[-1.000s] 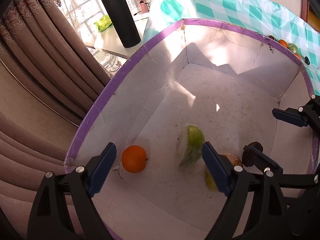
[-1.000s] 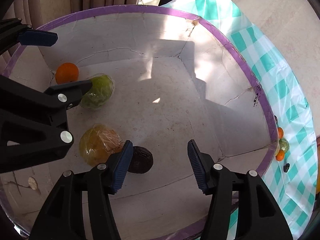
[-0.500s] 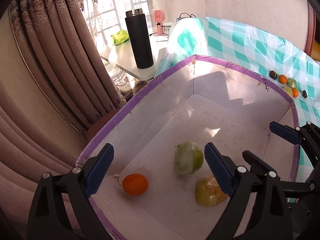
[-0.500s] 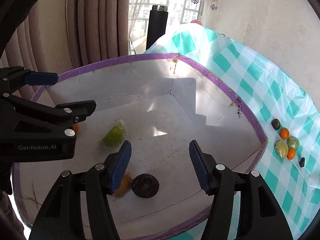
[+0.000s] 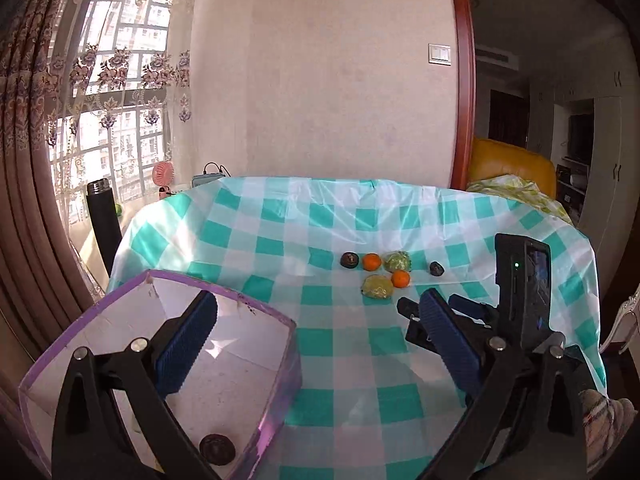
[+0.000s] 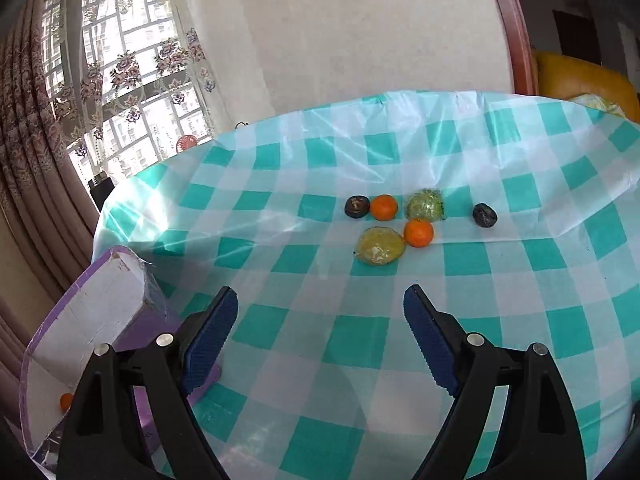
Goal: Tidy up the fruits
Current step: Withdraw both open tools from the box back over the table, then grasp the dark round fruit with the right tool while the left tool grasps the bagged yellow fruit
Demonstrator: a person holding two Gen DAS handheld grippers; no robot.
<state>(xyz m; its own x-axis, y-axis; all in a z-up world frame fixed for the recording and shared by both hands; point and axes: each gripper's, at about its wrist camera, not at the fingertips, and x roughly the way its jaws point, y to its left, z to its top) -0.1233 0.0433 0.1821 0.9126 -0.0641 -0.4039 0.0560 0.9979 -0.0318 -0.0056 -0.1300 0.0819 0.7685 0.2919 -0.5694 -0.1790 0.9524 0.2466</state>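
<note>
Both claws empty, aimed out over the surface (image 6: 320, 344), which wears a teal-and-white checked cloth. Left claw (image 5: 316, 344): jaws opening, spread wide, nothing between the blue pads; its left finger hangs over the purple-rimmed box (image 5: 256, 308). Right claw (image 6: 320, 336): jaws also opening, wide apart, only cloth showing between them. Right claw appears in the left wrist view too, low at right, just beyond the left claw's right finger. Six fruits sit loose in a cluster toward the far middle of the surface. Back row, left to right: dark round fruit (image 6: 357, 206), touching or nearly touching an orange (image 6: 384, 207), then a wrapped green fruit (image 6: 425, 205), then another dark fruit (image 6: 485, 215) set apart at the right. Front row: wrapped yellow fruit (image 6: 380, 246) beside a second orange (image 6: 418, 233), close enough that contact cannot be ruled out. The box stands at the near left corner of the surface. Inside it, one dark fruit (image 5: 217, 449) lies on the white floor near the front wall; the right wrist view catches a small orange fruit (image 6: 66, 401) in its lower corner. Rest of the box interior is hidden by the fingers. Black flask (image 5: 105, 224) beyond the surface's left edge, by the curtained window.
</note>
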